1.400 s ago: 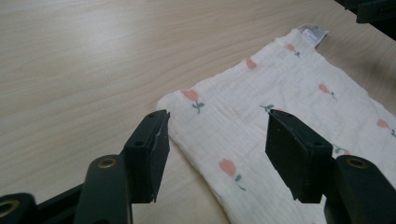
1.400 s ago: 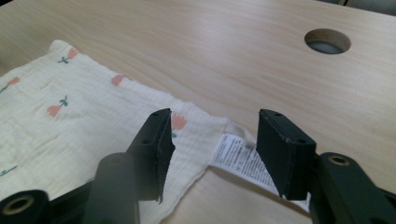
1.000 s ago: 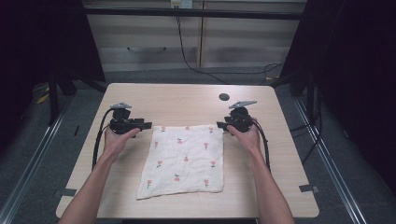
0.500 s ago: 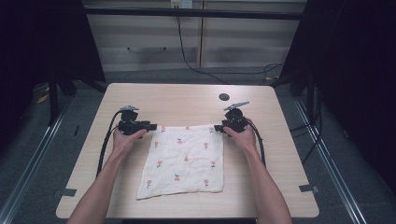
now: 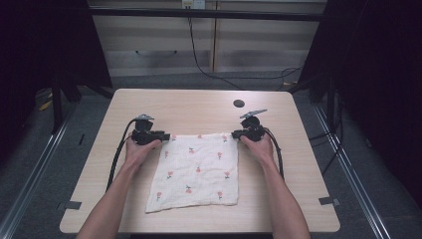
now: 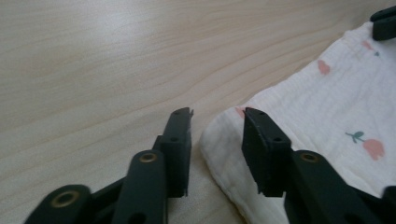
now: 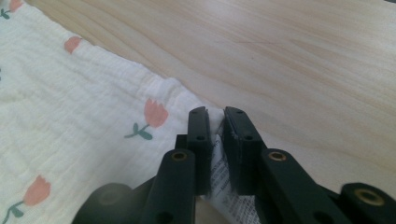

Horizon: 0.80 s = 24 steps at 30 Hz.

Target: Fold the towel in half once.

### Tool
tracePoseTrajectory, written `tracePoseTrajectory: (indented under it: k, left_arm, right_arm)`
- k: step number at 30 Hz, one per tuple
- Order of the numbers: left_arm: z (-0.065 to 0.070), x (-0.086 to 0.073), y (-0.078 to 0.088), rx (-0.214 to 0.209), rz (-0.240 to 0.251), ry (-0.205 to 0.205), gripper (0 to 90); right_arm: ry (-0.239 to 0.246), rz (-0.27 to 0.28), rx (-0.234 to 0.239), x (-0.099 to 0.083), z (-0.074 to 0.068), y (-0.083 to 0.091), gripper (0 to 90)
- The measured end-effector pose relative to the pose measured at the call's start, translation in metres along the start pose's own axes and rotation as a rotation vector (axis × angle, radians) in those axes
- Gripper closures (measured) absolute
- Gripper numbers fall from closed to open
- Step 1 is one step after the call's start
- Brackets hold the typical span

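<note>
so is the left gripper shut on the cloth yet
No, open: the left gripper straddles the cloth corner, its jaws apart.

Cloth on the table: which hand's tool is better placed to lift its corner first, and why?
Right. The right tool is already shut on the cloth at its corner, while the left tool stands open around its corner, not yet gripping.

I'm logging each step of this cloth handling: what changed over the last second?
Both tools moved inward to the cloth's far corners. The right tool has pinched its corner and the tag there; the left tool is open astride its corner, not yet gripping. The cloth stayed flat on the table, unmoved.
</note>
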State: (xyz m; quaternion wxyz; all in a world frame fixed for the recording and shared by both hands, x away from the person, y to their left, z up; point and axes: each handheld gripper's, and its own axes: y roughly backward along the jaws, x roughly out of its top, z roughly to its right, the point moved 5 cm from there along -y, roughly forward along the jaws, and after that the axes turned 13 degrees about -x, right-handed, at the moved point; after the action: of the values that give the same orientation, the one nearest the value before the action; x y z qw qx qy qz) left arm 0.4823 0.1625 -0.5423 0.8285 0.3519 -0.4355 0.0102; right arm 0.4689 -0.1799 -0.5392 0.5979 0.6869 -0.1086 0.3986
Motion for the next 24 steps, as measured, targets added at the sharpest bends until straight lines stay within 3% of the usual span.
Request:
tracePoseTrajectory:
  k: [1,5,9,14,24]
  left_arm:
    - [0.000,0.000,0.001,0.025,-0.022,-0.025,76.6]
    - [0.001,-0.001,0.001,0.011,-0.040,-0.033,86.6]
    - [0.001,-0.001,0.003,-0.010,0.021,0.025,87.4]
    - [0.005,0.008,0.014,-0.033,0.061,0.016,87.4]
    - [0.017,0.025,0.040,-0.026,0.128,-0.014,87.5]
  right_arm:
    - [-0.005,0.000,0.001,0.000,0.000,0.000,83.5]
    - [-0.003,0.006,-0.003,0.000,-0.001,0.001,85.2]
    - [-0.016,0.016,0.002,0.001,-0.001,0.005,85.7]
    - [-0.036,0.045,0.022,0.006,0.001,0.012,85.8]
    - [-0.063,0.117,0.027,0.018,0.004,0.032,86.2]
